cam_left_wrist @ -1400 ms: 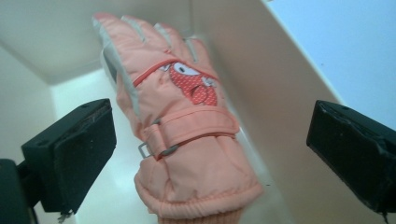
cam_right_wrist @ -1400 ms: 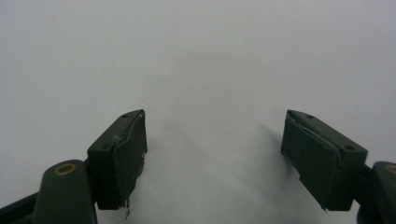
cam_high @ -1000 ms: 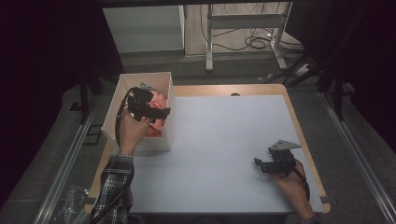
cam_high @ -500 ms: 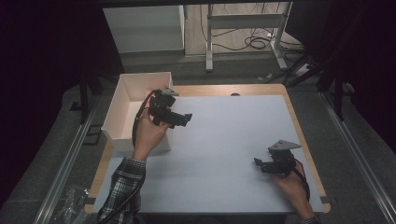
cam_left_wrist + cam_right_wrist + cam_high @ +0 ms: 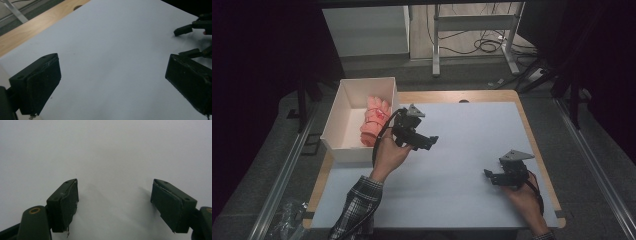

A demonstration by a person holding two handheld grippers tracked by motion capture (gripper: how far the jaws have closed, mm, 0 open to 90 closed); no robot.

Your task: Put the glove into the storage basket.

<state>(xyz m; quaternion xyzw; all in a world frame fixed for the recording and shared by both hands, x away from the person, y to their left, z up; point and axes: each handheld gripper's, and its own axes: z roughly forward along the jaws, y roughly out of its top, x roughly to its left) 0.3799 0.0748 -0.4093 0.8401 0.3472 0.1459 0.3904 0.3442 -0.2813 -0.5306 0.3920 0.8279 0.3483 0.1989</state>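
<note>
Two claws stand wide open and empty. We see the left claw (image 5: 430, 141) now clear of the white box (image 5: 343, 120), out over the counter (image 5: 472, 130) just beside it; the pink bundle (image 5: 374, 121) lies inside. The right claw (image 5: 490, 177) has stayed well apart.

Lab-style recording space, dark surround, white-topped wooden worktop (image 5: 472, 165), metal floor rails (image 5: 282, 170), loose cables (image 5: 484, 46) on the floor, bare desk frame (image 5: 472, 22) behind
</note>
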